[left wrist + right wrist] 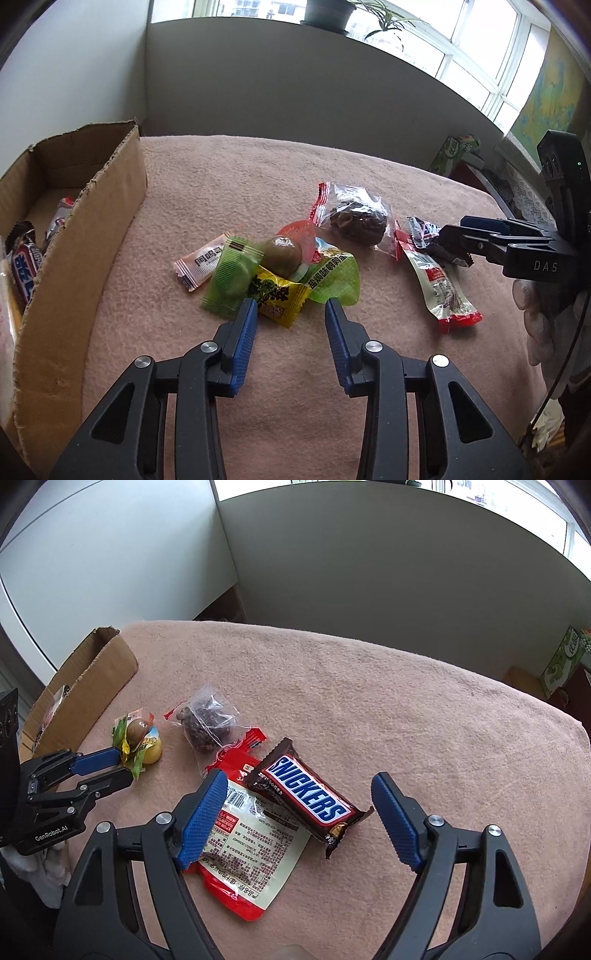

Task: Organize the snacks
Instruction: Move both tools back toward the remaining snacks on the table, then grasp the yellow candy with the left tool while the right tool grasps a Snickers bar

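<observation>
Over the pink cloth (369,709), both grippers gape empty — left gripper (291,304) by the yellow packet (279,295), right gripper (299,786) astride the Snickers bar (306,794).

Glossy plastic Snickers wrapper (309,799); matt fuzzy pink cloth (406,716); rough torn corrugated cardboard box (79,236); ribbed blue finger pads (201,819).

Box (74,236) cut off left, contents partly hidden

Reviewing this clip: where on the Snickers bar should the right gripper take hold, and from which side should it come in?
Grip the Snickers bar across its narrow width at mid-length, coming down from above. It lies flat and diagonal, its far end resting on the red-and-white pouch, so only the long edges are free. The right gripper already straddles it with jaws open; probably rotate to square up.
</observation>
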`<action>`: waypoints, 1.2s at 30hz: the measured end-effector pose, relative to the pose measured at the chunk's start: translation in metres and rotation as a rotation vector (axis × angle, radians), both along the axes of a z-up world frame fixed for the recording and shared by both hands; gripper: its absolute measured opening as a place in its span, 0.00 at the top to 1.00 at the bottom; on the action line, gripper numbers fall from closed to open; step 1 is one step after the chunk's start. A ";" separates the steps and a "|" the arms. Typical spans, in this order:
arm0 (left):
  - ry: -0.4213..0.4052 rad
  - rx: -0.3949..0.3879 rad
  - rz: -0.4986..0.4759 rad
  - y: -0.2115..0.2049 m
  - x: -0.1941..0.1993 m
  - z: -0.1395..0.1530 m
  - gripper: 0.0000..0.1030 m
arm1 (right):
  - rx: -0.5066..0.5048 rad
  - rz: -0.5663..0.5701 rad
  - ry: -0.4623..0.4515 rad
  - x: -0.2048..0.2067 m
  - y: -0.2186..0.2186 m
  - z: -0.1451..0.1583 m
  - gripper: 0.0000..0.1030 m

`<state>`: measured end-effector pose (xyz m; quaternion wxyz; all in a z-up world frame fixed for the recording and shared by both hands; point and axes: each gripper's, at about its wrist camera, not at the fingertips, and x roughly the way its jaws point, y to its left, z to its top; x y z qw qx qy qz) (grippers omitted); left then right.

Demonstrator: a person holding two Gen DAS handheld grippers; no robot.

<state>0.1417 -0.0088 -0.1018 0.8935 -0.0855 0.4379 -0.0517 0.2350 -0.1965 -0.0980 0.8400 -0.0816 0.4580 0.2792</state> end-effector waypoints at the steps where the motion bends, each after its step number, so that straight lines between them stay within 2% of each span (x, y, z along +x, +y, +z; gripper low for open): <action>1: 0.005 0.015 0.004 -0.002 0.002 -0.001 0.60 | -0.002 0.000 0.001 0.001 0.000 -0.001 0.19; 4: 0.000 0.034 0.025 -0.001 0.002 -0.001 0.58 | 0.006 -0.003 0.010 0.001 -0.004 -0.004 0.19; 7: 0.001 0.050 0.072 0.006 0.001 -0.002 0.45 | 0.009 -0.005 0.013 0.002 -0.007 -0.007 0.19; 9: 0.011 0.026 0.088 0.013 0.004 -0.003 0.45 | 0.010 -0.003 0.015 0.003 -0.008 -0.008 0.19; 15: 0.016 0.023 0.084 0.013 0.014 -0.003 0.45 | -0.002 0.039 0.014 0.004 -0.003 -0.008 0.19; 18: 0.015 0.019 0.079 0.012 0.013 -0.002 0.52 | -0.011 0.047 0.018 0.006 0.003 -0.011 0.19; 19: 0.014 0.018 0.077 0.012 0.012 -0.002 0.57 | -0.013 0.048 0.020 0.006 0.004 -0.012 0.21; 20: 0.012 0.023 0.072 0.011 0.012 -0.002 0.62 | -0.015 0.052 0.027 0.006 0.005 -0.013 0.29; 21: 0.009 0.034 0.068 0.005 0.015 -0.003 0.63 | -0.019 0.058 0.037 0.006 0.008 -0.016 0.40; 25: 0.005 0.064 0.047 -0.003 0.017 -0.003 0.68 | -0.014 0.066 0.048 0.003 0.007 -0.017 0.51; 26: 0.006 0.063 0.042 -0.003 0.016 -0.003 0.69 | -0.017 0.066 0.051 0.003 0.006 -0.017 0.59; 27: 0.006 0.063 0.038 -0.003 0.017 -0.003 0.69 | -0.030 0.065 0.048 0.002 0.007 -0.017 0.63; 36: 0.001 0.070 0.036 0.001 0.008 -0.001 0.75 | -0.086 0.070 0.024 -0.010 0.007 -0.017 0.70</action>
